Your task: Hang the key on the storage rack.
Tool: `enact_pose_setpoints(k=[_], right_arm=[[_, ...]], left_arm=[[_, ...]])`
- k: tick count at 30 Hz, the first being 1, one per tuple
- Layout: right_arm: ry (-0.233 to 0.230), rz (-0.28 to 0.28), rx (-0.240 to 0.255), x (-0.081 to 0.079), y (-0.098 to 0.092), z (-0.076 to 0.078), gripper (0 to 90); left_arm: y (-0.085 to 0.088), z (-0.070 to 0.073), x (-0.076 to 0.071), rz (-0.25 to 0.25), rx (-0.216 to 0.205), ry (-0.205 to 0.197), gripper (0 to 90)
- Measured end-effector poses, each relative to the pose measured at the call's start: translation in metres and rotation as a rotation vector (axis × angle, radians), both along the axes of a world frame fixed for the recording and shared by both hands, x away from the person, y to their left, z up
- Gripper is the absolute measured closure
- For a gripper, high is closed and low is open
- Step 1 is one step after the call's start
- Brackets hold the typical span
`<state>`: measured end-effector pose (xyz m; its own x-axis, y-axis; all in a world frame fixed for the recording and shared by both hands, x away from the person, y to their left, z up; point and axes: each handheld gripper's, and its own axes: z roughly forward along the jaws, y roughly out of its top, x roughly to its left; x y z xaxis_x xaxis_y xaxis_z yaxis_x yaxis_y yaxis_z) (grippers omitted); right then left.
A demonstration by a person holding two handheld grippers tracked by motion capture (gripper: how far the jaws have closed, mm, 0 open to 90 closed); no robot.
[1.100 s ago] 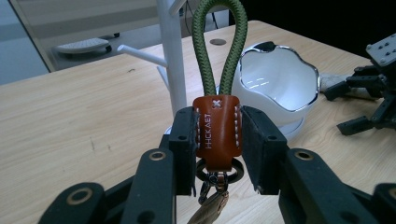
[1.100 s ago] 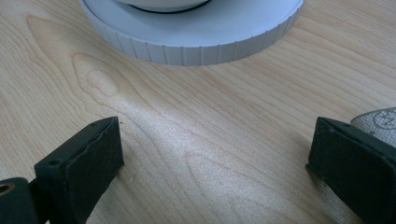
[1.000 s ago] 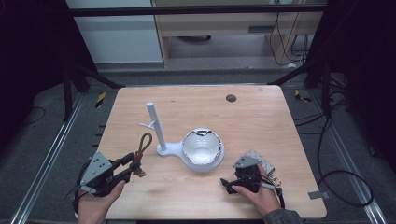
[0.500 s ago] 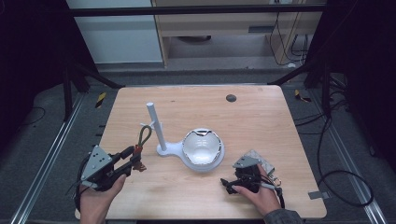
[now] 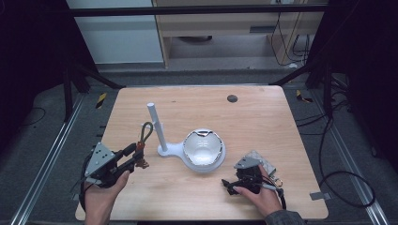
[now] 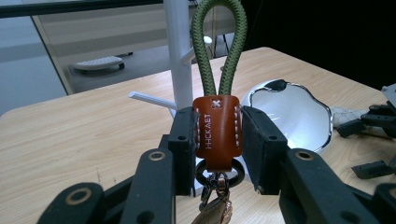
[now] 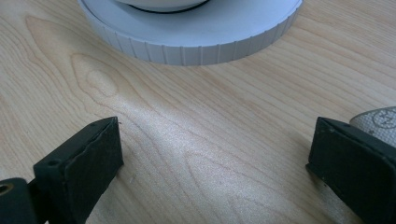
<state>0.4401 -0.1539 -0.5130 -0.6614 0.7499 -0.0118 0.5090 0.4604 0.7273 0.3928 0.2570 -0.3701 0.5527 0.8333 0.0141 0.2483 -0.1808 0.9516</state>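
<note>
A keychain (image 6: 217, 128) with a brown leather tab, a green cord loop (image 5: 145, 131) and a metal ring and clip hanging below is clamped in my left gripper (image 5: 137, 155), which is shut on the tab. The loop stands upright just left of a white post (image 5: 155, 126) with side pegs, joined to a round white base that carries a shiny bowl (image 5: 202, 149). In the left gripper view the post (image 6: 179, 56) rises right behind the loop. My right gripper (image 5: 228, 183) lies low on the table at the front right, open, with bare wood between its pads (image 7: 81, 161).
The wooden table (image 5: 253, 122) has a small dark round hole (image 5: 232, 98) near its far edge. A patterned grey pad (image 5: 263, 161) lies beside the right hand. The ribbed rim of the white base (image 7: 196, 49) sits just ahead of the right gripper.
My left gripper has carried the keychain rightward and up, closer to the white post, and the loop now stands more upright. The right gripper has not moved.
</note>
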Motion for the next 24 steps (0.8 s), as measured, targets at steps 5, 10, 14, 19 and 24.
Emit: enact_pose_setpoints(k=[5, 10, 14, 19, 24], right_arm=[[0.000, -0.001, 0.000, 0.000, 0.000, 0.000, 2.9], [-0.001, -0.002, 0.000, 0.000, 0.000, 0.000, 2.9], [0.000, -0.003, 0.000, 0.000, 0.000, 0.000, 2.8], [0.001, -0.004, 0.000, -0.001, 0.000, 0.000, 2.8], [0.002, -0.002, 0.000, -0.001, 0.000, 0.000, 2.8]], left_arm=[[0.002, -0.001, 0.001, 0.003, -0.001, -0.006, 65.7], [0.003, -0.005, 0.005, 0.017, -0.003, 0.009, 65.6], [0.002, -0.006, 0.009, 0.018, 0.009, 0.015, 65.6], [-0.006, -0.012, 0.021, 0.026, 0.023, 0.042, 65.5], [-0.012, -0.019, 0.030, 0.030, 0.031, 0.062, 65.5]])
